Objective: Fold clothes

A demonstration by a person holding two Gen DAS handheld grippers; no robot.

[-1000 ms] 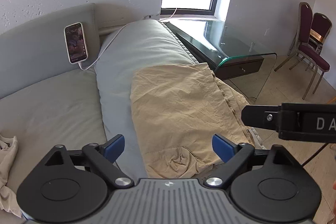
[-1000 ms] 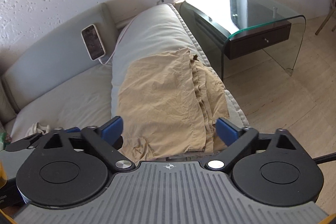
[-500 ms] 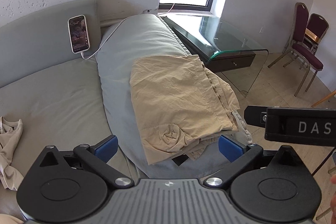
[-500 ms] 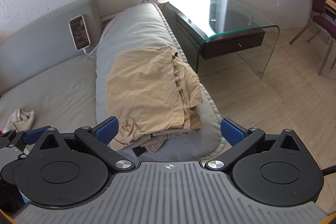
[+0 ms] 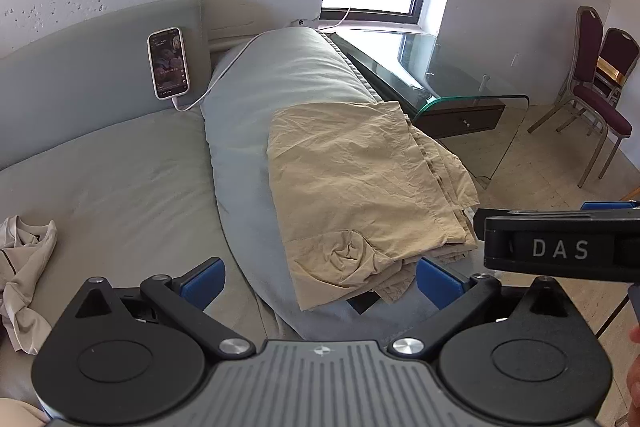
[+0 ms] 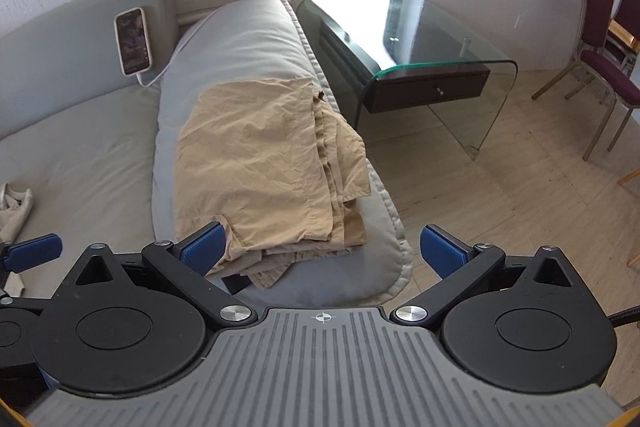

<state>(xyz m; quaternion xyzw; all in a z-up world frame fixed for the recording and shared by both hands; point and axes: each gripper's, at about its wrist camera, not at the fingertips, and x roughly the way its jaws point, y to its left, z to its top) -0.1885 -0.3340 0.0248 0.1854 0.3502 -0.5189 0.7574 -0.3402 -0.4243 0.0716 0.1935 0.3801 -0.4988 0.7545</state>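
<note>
A tan folded garment lies on the grey sofa arm cushion, several layered edges showing on its right side. My left gripper is open and held back from the garment's near end, with nothing between its blue pads. My right gripper is open too, above and short of the same near edge. The right gripper's black body crosses the right side of the left wrist view. A crumpled pale garment lies on the sofa seat at the left.
A phone on a white cable leans against the sofa back. A glass side table with a dark drawer stands right of the arm cushion. Maroon chairs stand at the far right on the tiled floor.
Both grippers have pulled back and up from the tan garment, which now shows whole and smaller. Both stay open, and the garment lies where it was.
</note>
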